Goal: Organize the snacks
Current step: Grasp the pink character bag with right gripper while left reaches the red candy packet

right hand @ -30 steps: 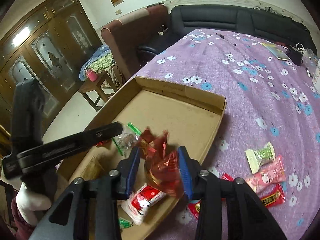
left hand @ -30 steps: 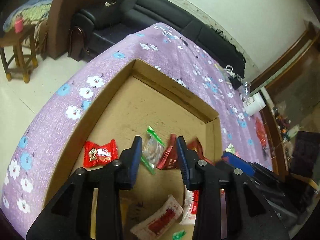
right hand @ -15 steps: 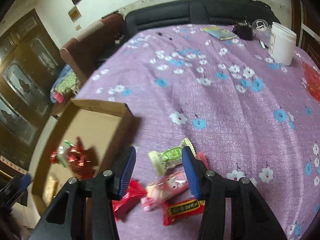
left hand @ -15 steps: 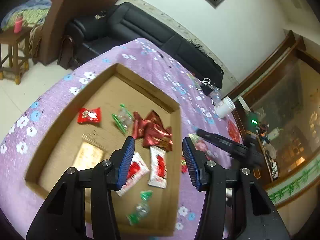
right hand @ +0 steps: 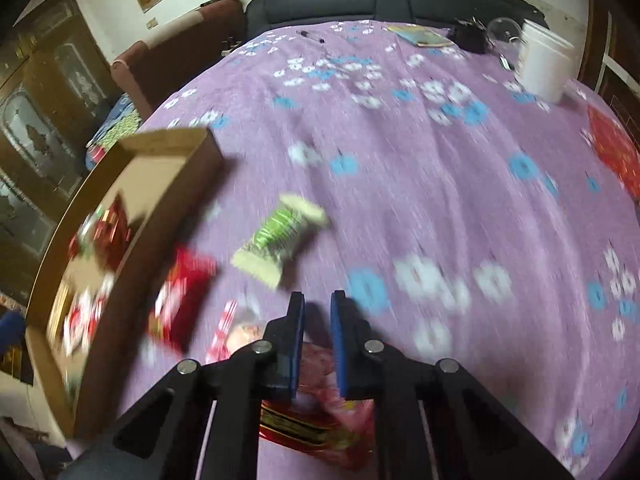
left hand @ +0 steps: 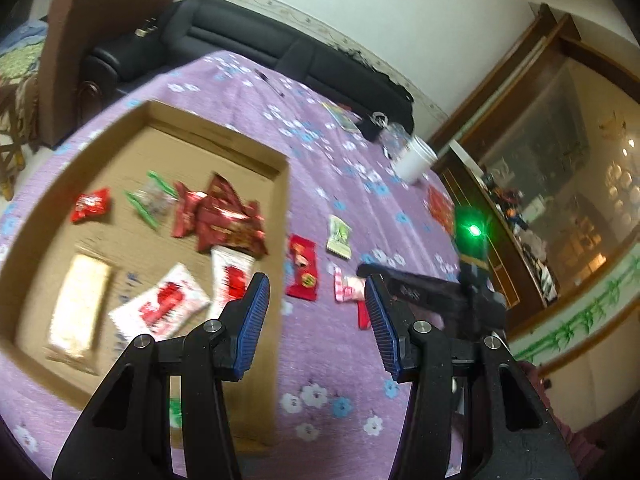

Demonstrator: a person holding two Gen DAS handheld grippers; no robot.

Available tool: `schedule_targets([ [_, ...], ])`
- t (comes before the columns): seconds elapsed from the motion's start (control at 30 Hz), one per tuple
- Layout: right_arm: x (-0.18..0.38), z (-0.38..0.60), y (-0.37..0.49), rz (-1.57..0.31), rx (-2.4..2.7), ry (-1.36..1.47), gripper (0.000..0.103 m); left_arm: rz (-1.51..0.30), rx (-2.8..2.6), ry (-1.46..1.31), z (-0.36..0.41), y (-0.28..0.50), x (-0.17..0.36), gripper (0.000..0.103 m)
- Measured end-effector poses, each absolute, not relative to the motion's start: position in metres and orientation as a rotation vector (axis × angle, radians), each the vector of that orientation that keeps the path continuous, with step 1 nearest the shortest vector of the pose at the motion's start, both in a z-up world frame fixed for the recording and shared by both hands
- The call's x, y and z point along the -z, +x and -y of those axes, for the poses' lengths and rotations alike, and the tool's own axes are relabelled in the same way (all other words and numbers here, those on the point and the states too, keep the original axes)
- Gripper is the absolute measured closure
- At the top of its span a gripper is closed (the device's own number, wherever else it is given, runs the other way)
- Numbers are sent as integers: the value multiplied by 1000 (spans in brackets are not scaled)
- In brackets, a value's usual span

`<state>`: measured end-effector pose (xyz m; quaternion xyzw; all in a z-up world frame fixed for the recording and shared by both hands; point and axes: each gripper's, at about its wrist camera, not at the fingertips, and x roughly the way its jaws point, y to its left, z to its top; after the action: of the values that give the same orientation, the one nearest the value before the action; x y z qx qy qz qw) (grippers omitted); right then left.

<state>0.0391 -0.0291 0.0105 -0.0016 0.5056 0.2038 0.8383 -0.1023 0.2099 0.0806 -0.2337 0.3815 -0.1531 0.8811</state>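
A shallow cardboard box [left hand: 282,208] [right hand: 176,148] on the purple flowered cloth holds several snack packets, among them dark red foil ones [left hand: 228,220]. Outside it lie a green-white packet [left hand: 339,237] [right hand: 280,234], a red packet [left hand: 304,268] [right hand: 182,300] and a pink packet [left hand: 348,289] [right hand: 236,332]. My left gripper [left hand: 316,318] is open and empty above the box's right edge. My right gripper [right hand: 317,310] has its jaws nearly closed with nothing between the tips; it hovers over the pink packet and a red-gold packet [right hand: 304,426]. It shows as a black arm in the left wrist view [left hand: 420,292].
A white cup [left hand: 416,160] [right hand: 542,66], a glass jar [right hand: 502,30], a booklet [right hand: 422,36], a pen [right hand: 310,36] and a red paper [right hand: 614,148] lie at the table's far side. A black sofa [left hand: 240,44] and brown armchair [left hand: 92,20] stand behind.
The right gripper dropped the dark red foil packets into the box, swung right over the loose packets and narrowed its jaws. The left gripper pulled back and right and stays open.
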Motion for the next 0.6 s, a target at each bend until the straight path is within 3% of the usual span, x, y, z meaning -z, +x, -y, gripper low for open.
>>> schedule_targets([
  [0.23, -13, 69, 0, -1071, -436, -45, 83, -851, 387, -434, -169, -94, -73, 55],
  [0.37, -19, 84, 0, -1039, -468, 36, 61, -879, 402, -415, -152, -93, -70, 54],
  [0.47, -26, 80, -8, -994, -542, 33, 56, -899, 394, -397, -146, -90, -66, 54],
  [0.57, -28, 56, -17, -952, -600, -58, 32, -909, 373, -390, -143, -85, -64, 54],
  [0.6, -26, 47, -20, -936, -611, -103, 32, -910, 365, -382, -142, -83, -64, 54],
])
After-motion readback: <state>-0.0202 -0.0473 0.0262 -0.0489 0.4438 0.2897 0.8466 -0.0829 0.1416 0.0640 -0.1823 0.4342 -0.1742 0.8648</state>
